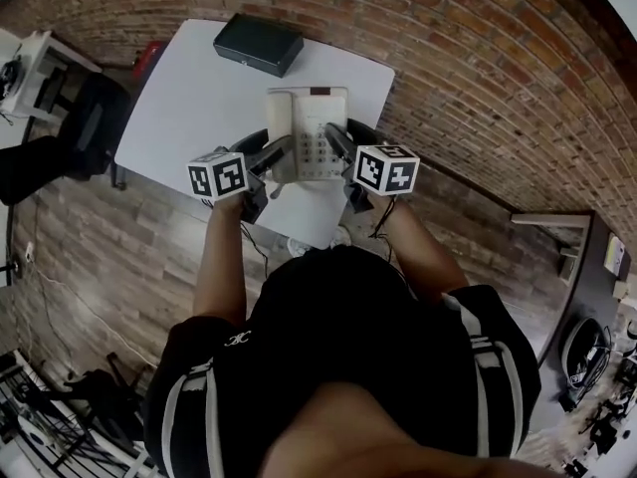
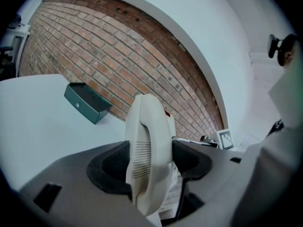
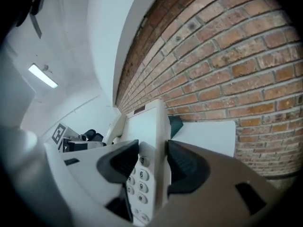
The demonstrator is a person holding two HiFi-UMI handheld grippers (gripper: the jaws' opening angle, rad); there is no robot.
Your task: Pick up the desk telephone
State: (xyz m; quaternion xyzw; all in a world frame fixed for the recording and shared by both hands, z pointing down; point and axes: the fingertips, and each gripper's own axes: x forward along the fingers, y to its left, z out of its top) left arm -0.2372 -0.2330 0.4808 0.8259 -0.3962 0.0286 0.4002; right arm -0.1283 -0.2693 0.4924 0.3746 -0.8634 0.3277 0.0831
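Left gripper [image 1: 277, 154] clamps the handset [image 2: 144, 150], right gripper [image 1: 334, 140] pinches the desk telephone [image 1: 311, 127] at its keypad edge, so the lift looks next: both rising level together.

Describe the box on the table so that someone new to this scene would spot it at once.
Find the white table against the brick wall. At its far edge, beyond the cream telephone and a little left, lies the box. It is the only dark object lying on the tabletop: a flat, dark green rectangle, apart from the telephone.
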